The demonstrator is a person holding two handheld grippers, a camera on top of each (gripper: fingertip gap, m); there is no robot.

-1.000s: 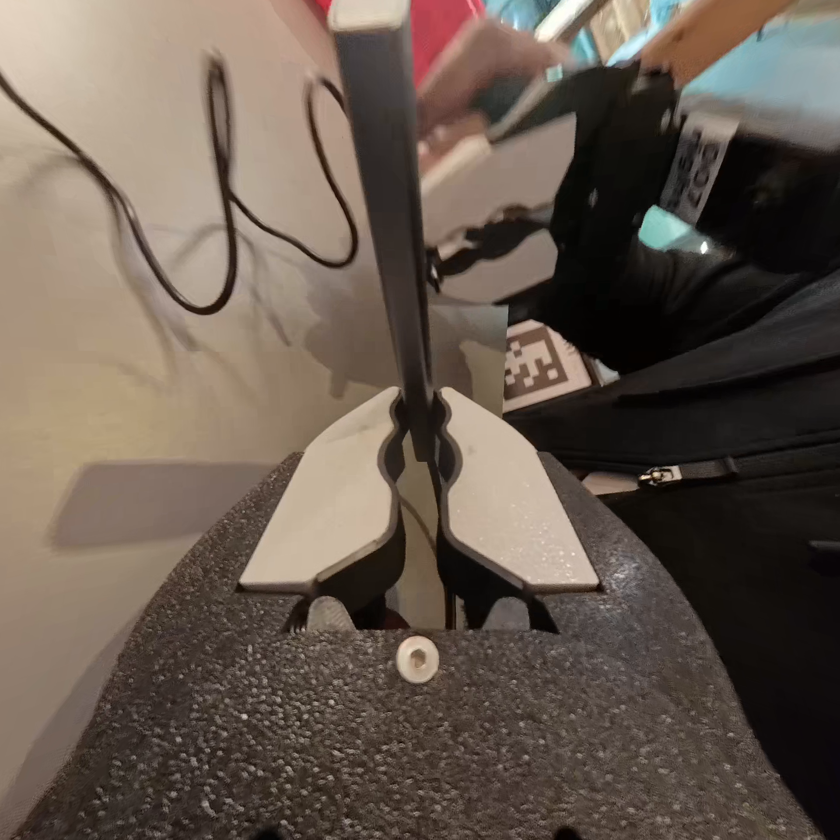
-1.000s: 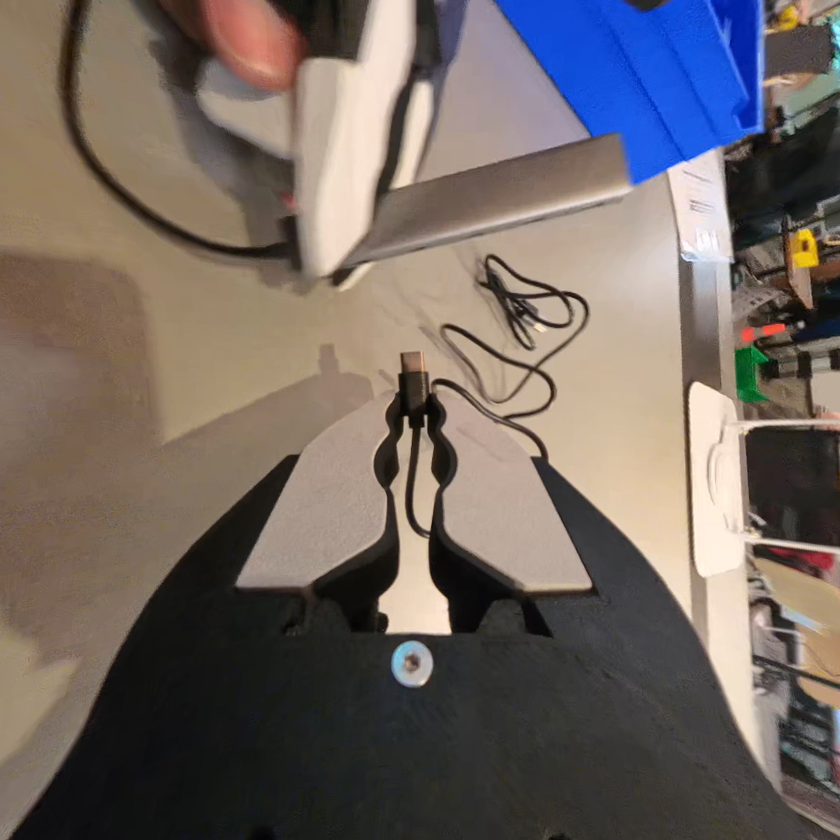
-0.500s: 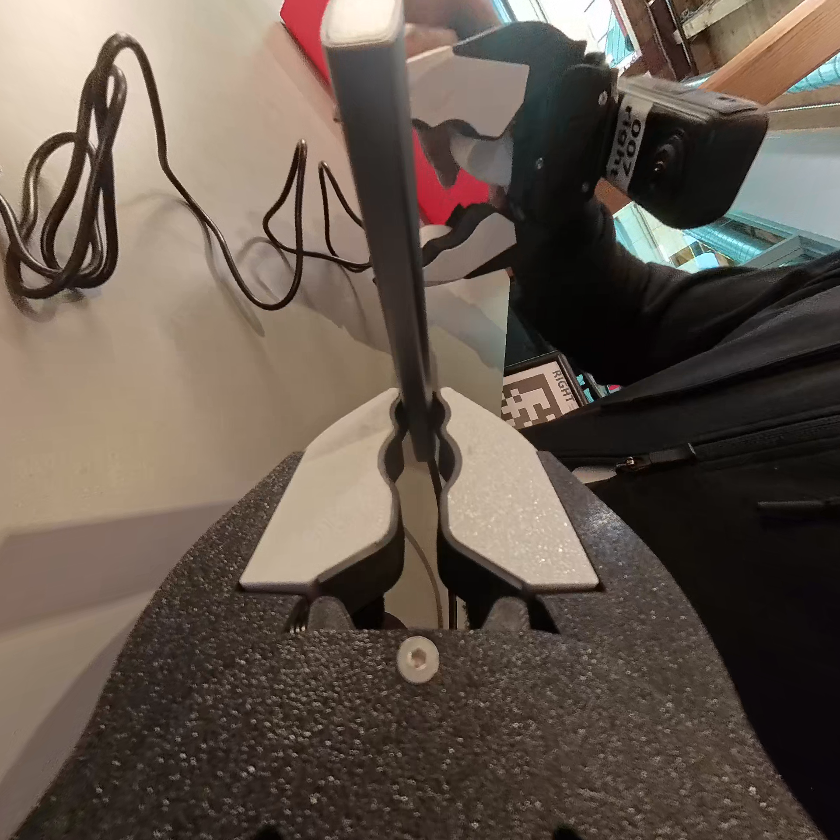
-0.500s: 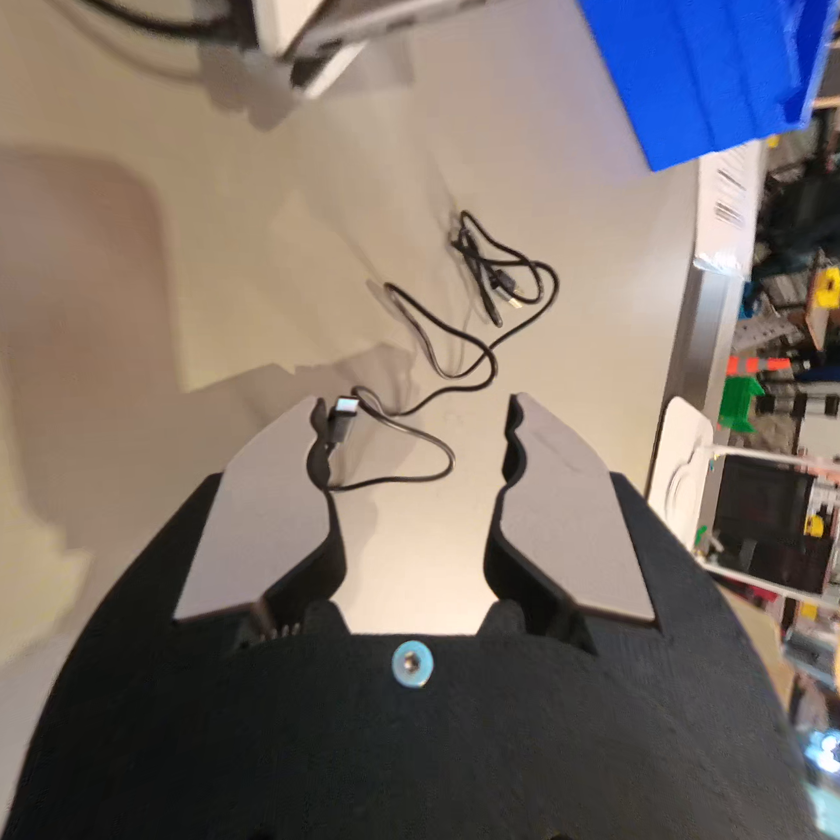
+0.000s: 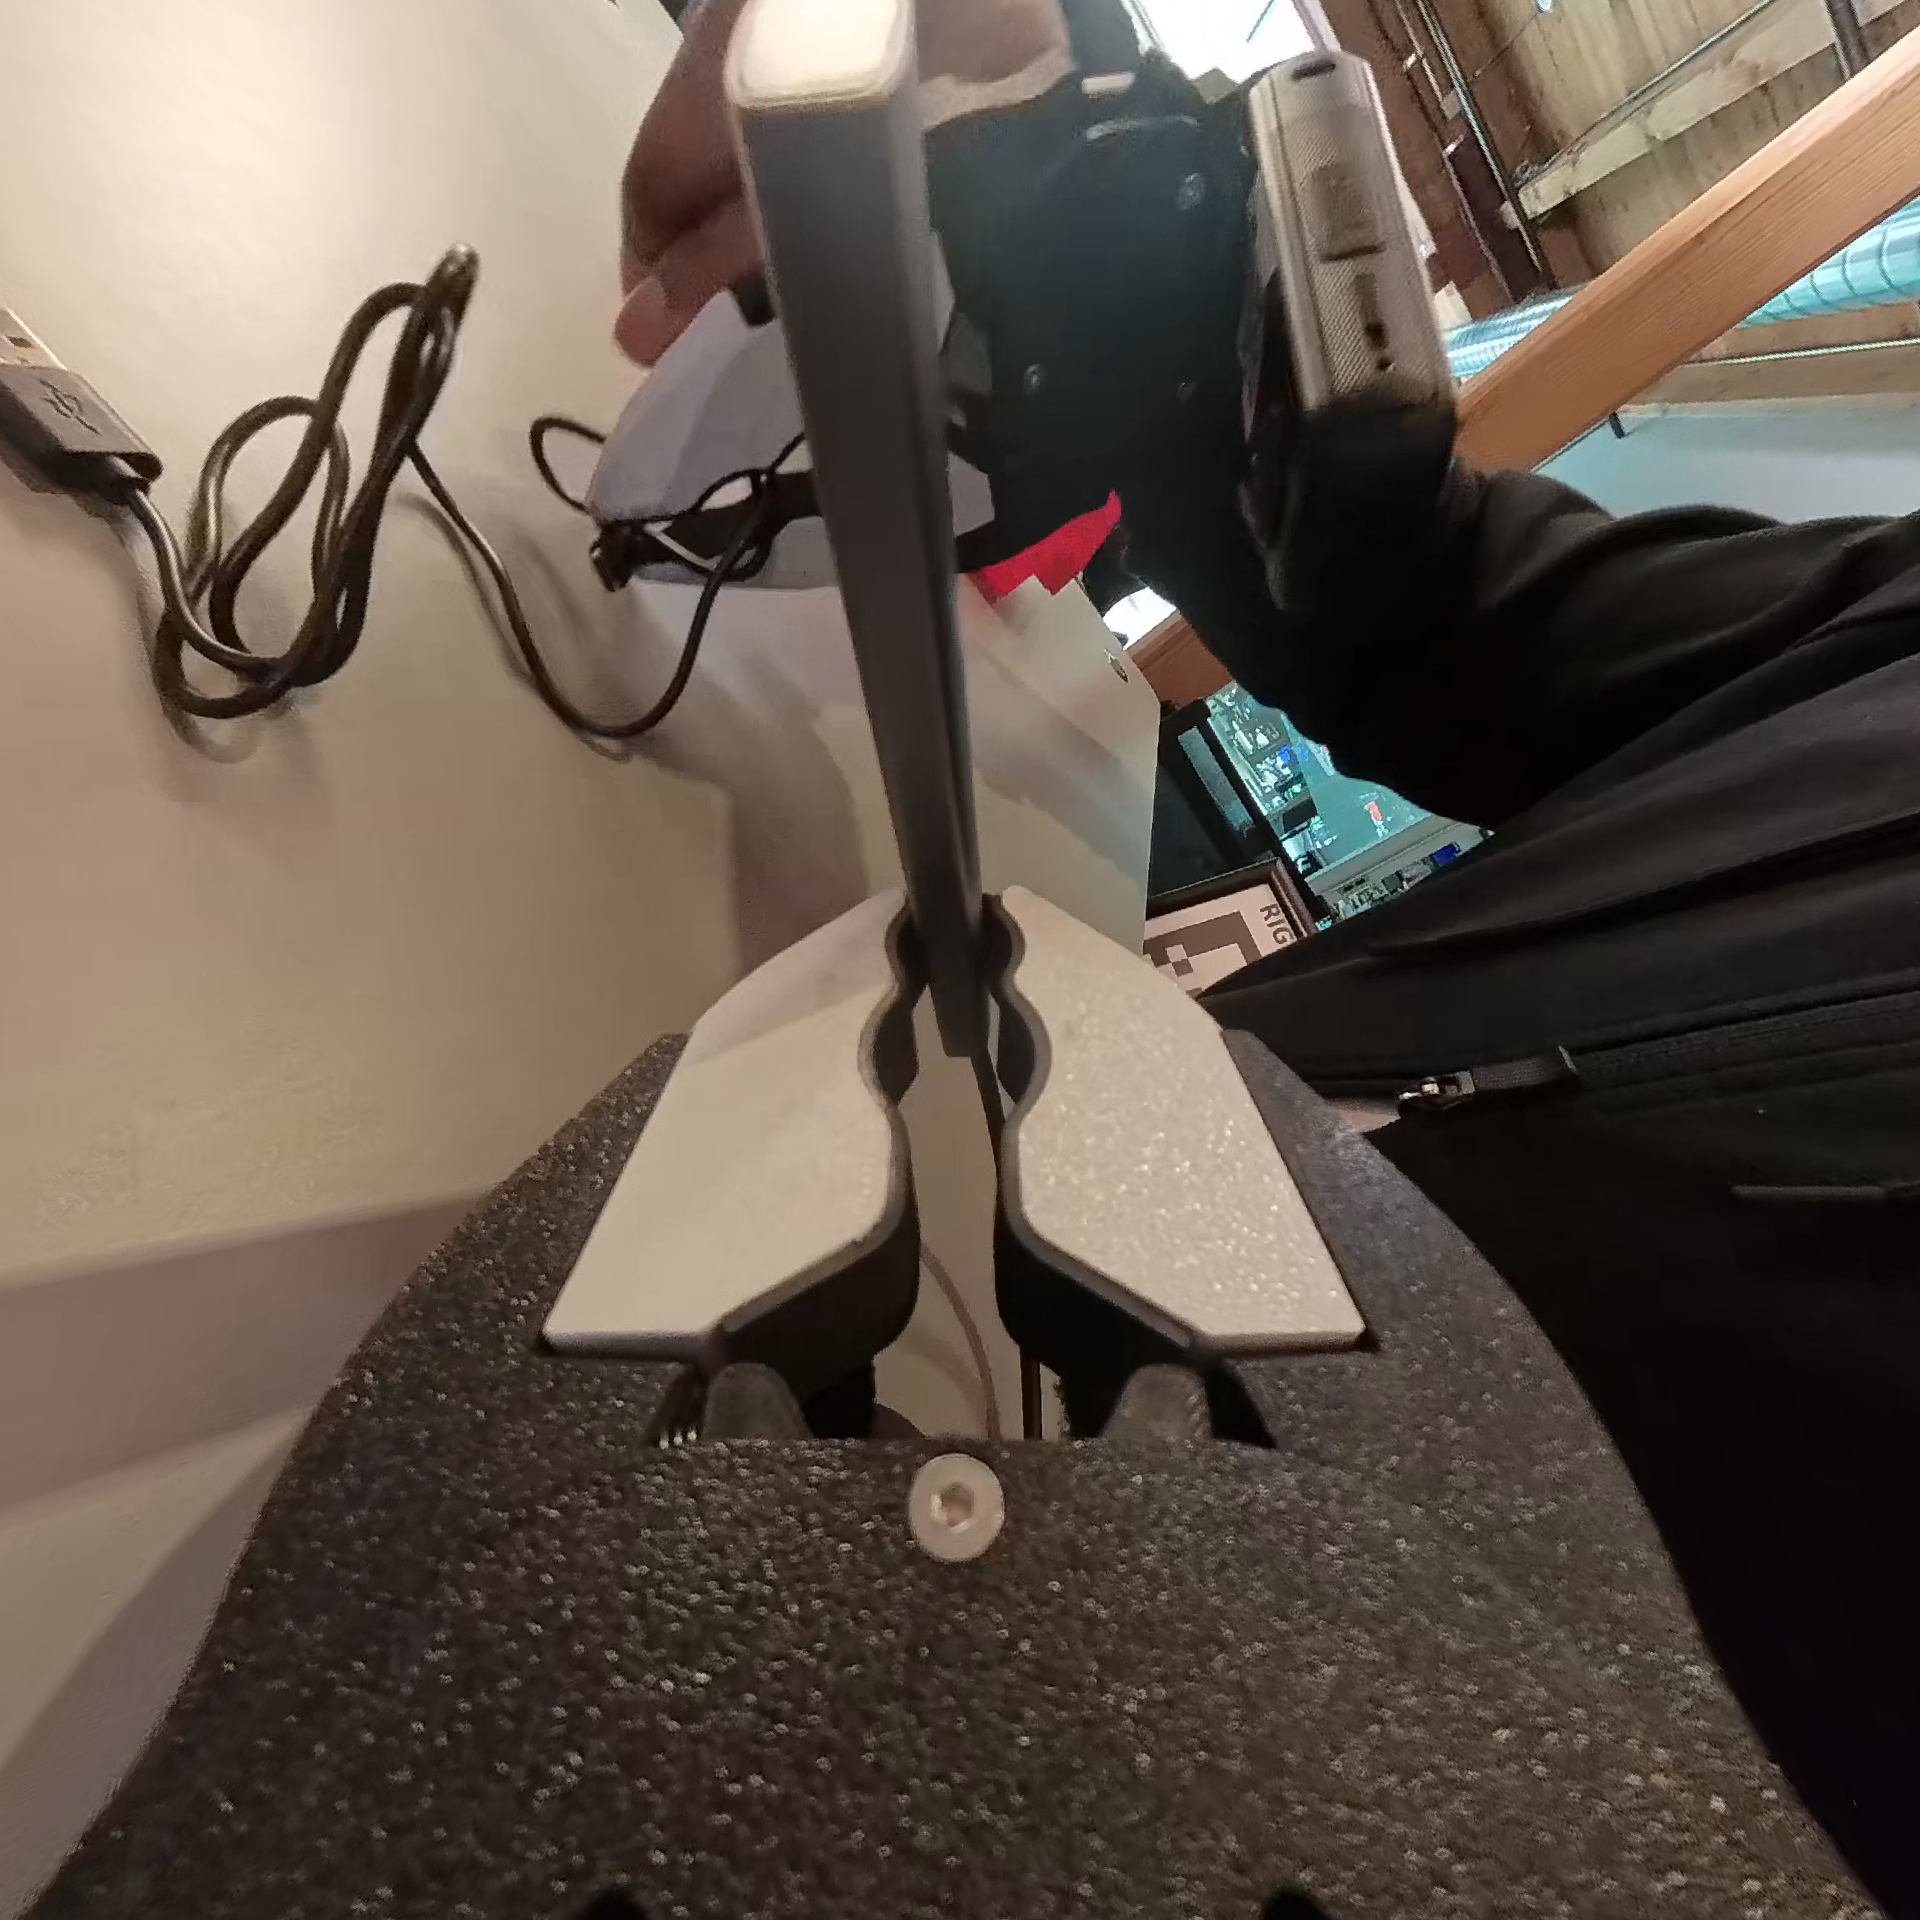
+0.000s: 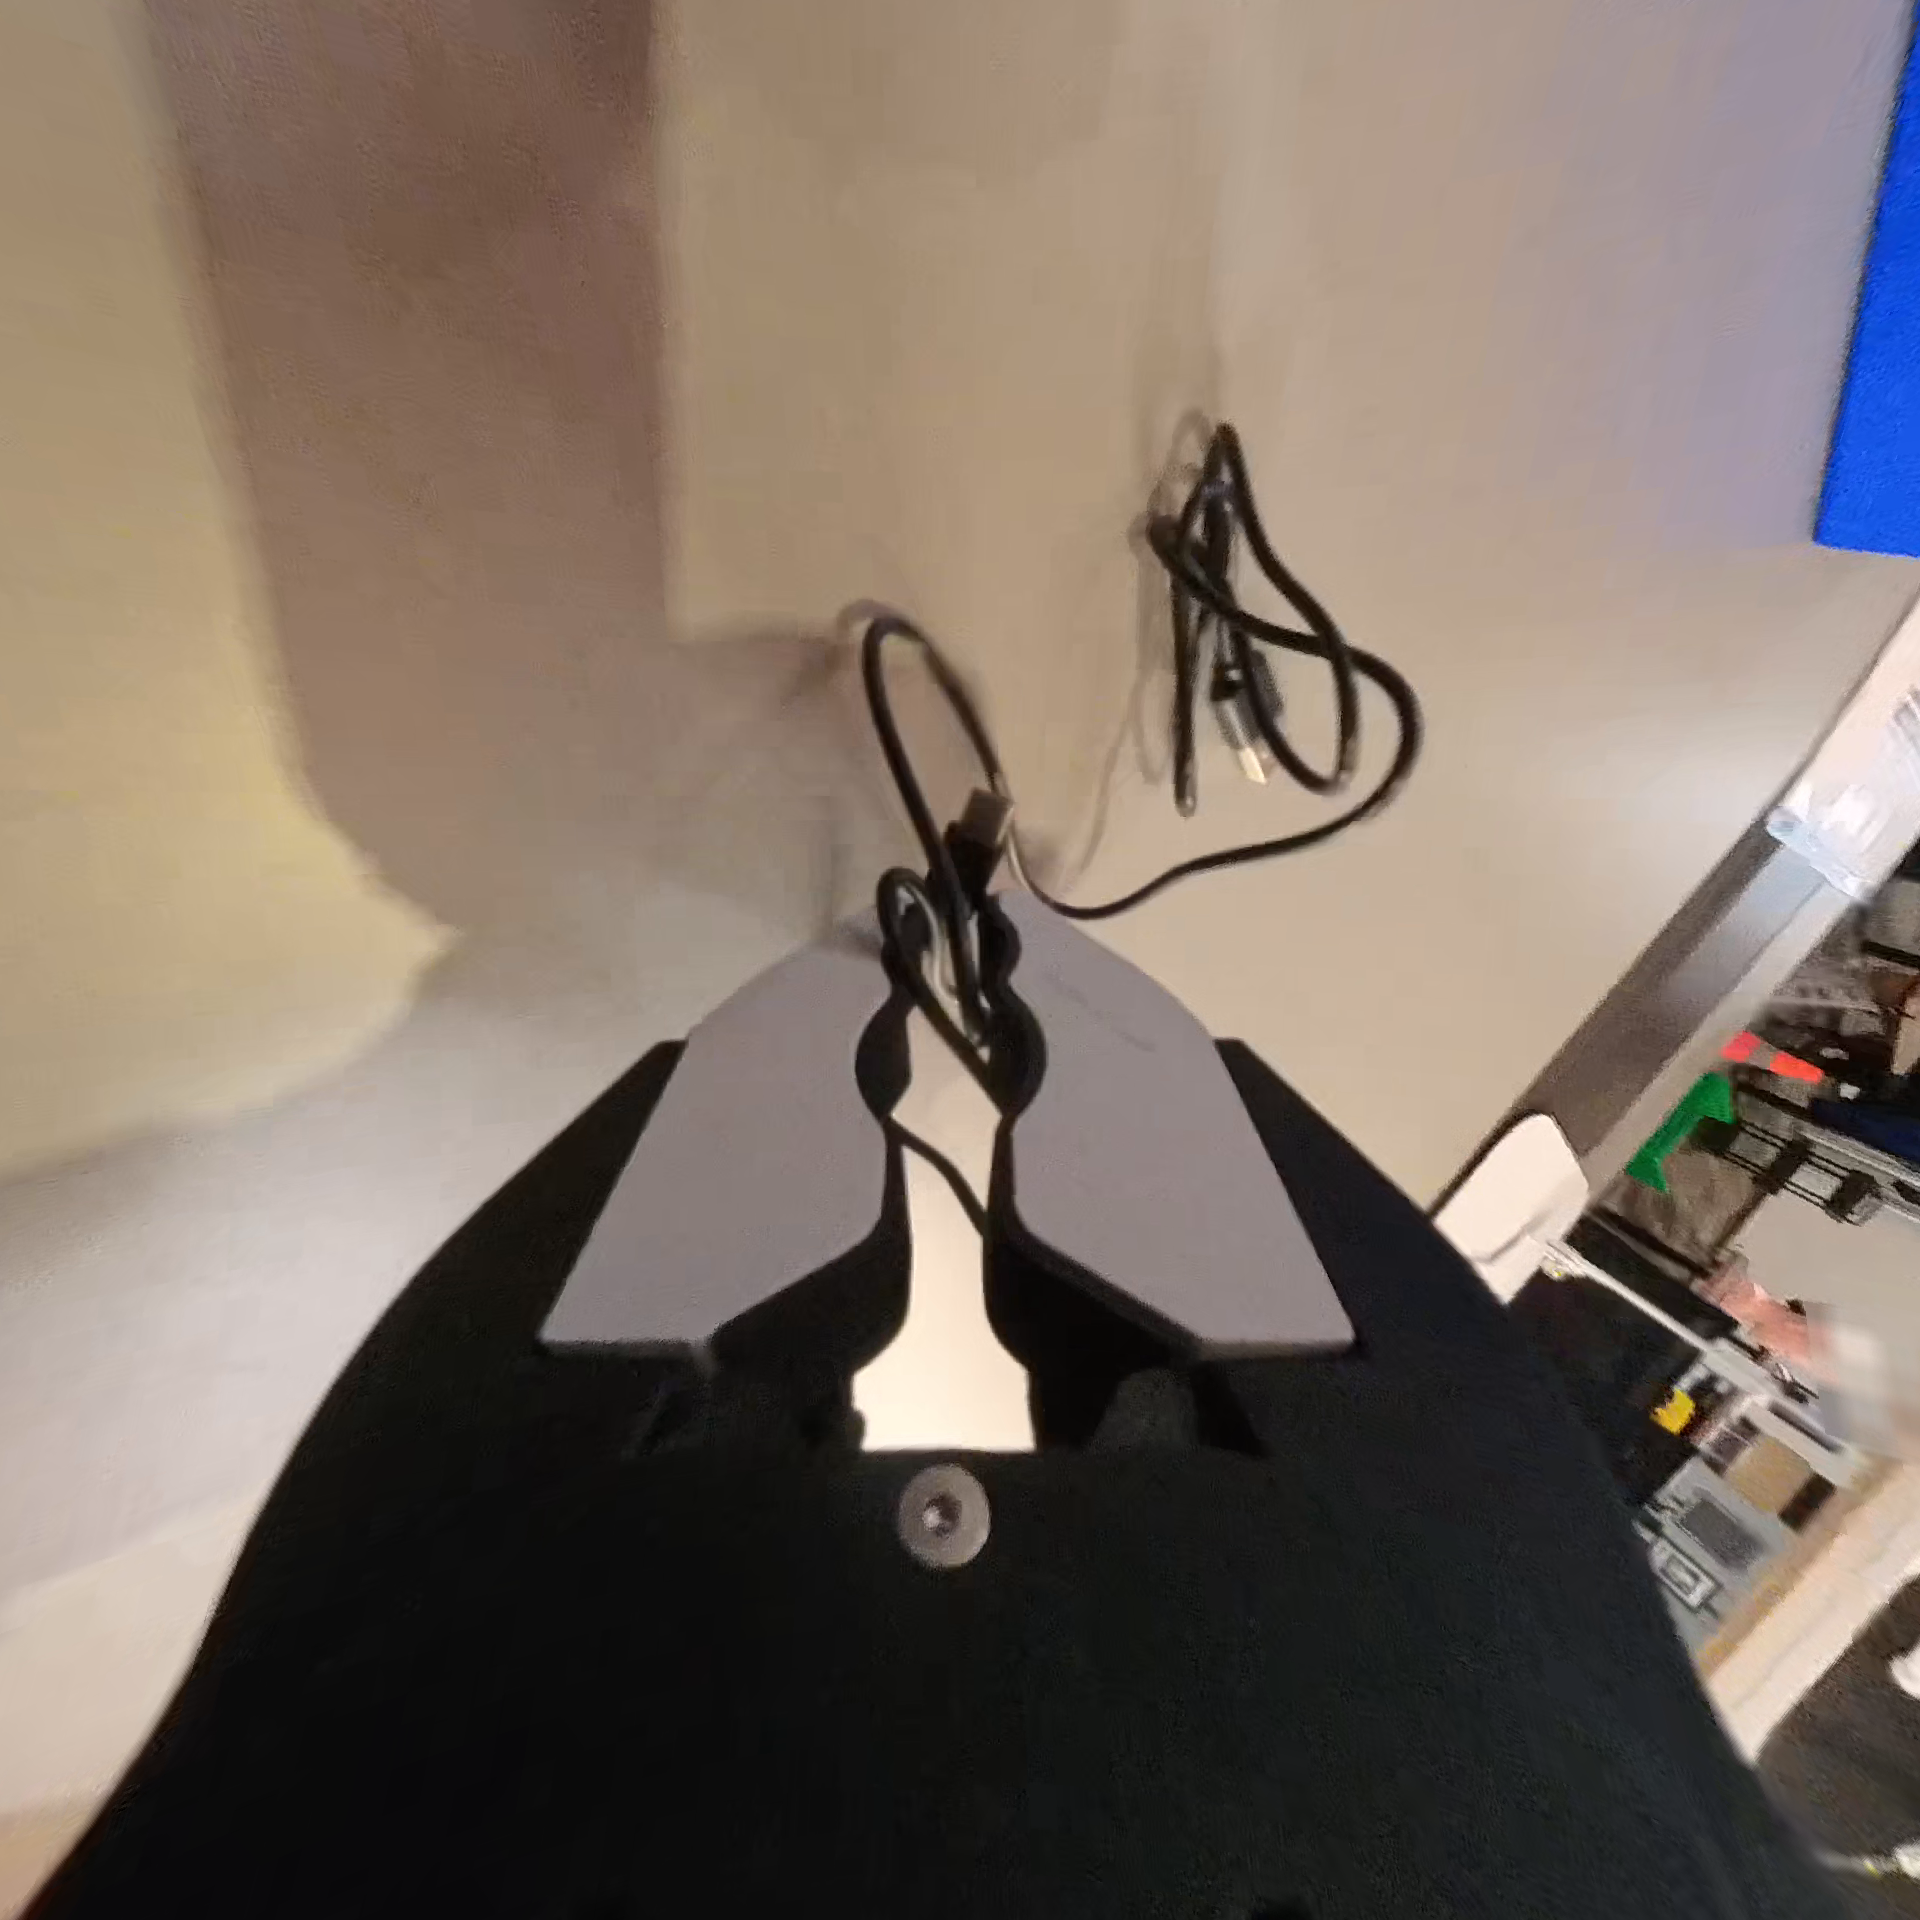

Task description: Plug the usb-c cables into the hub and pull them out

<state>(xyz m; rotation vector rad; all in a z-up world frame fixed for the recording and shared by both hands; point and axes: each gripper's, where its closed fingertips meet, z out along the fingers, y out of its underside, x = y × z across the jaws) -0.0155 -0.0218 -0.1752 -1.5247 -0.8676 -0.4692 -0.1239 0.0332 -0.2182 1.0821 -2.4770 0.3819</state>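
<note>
The left gripper [image 5: 951, 971] is clamped on the near end of the long grey metal hub [image 5: 862, 499], which stands out straight ahead of its tips. The right gripper [image 6: 951, 935] is closed tight on a thin black usb-c cable [image 6: 1195, 894] close behind its plug [image 6: 982, 836], which points ahead and slightly right. Bare beige tabletop [image 6: 520, 520] spreads ahead and left of the right gripper; the table's metal edge [image 6: 1704, 997] runs close on its right, a blue bin [image 6: 1870, 260] beyond. A second coiled black cable [image 6: 1247, 665] lies ahead-right.
</note>
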